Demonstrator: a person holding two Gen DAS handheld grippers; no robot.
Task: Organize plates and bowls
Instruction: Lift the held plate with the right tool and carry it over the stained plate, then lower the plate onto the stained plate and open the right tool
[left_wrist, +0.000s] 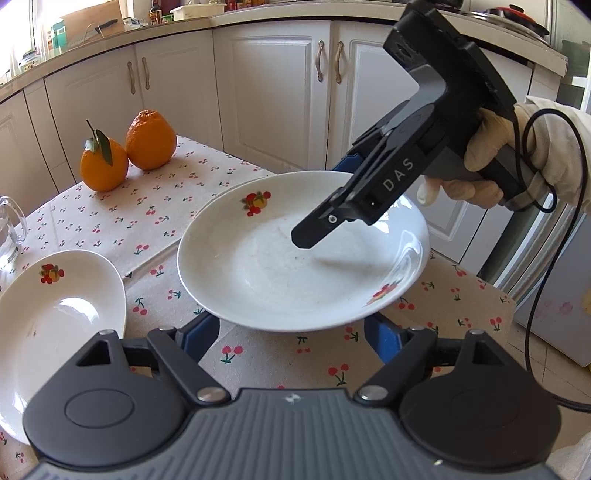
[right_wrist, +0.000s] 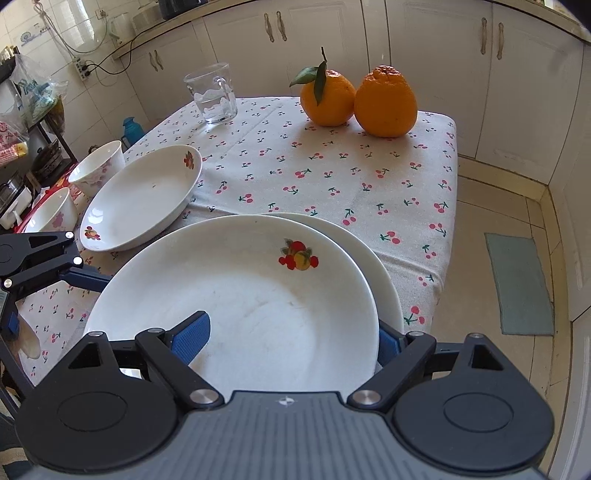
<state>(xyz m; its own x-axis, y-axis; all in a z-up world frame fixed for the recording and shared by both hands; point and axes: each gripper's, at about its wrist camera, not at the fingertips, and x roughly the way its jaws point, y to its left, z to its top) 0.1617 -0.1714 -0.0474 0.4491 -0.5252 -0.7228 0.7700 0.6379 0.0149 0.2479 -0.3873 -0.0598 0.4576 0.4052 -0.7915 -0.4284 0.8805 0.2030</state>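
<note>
A white plate with fruit prints is held by my right gripper, shut on its near rim, one blue finger on top and one under. It hovers over a second plate on the cherry tablecloth. In the left wrist view the held plate is lifted, with the right gripper over its far rim. My left gripper is open and empty, just in front of the plate's near rim. Another fruit-print plate lies to the left. Two white bowls stand beyond it.
Two oranges sit at the table's far end. A glass mug stands at the far left corner. The table edge drops to a tiled floor with a mat. White cabinets surround the table.
</note>
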